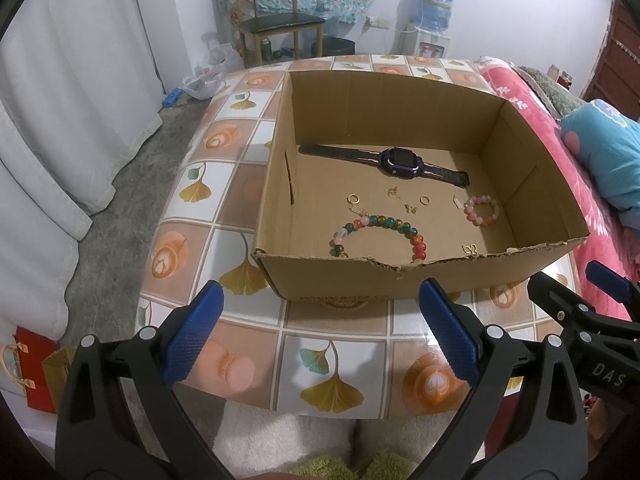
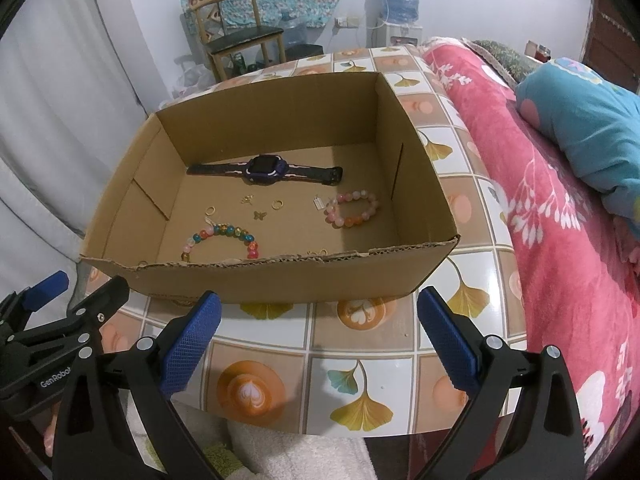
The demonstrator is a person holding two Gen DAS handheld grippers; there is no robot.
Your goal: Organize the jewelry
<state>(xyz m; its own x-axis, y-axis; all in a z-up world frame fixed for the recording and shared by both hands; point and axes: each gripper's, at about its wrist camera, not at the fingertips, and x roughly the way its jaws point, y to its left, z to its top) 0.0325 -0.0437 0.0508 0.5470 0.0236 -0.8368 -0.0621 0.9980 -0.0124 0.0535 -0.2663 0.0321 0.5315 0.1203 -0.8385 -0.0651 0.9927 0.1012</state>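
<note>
An open cardboard box stands on the tiled table. Inside lie a dark purple watch, a multicolour bead bracelet, a pink bead bracelet, gold rings, and small gold butterfly charms. My left gripper is open and empty, before the box's near wall. My right gripper is open and empty, also before the near wall, to the right of the left one.
The table has a patterned oilcloth. A bed with a pink blanket and a blue pillow lies to the right. A wooden chair and a water dispenser stand behind. White curtains hang left.
</note>
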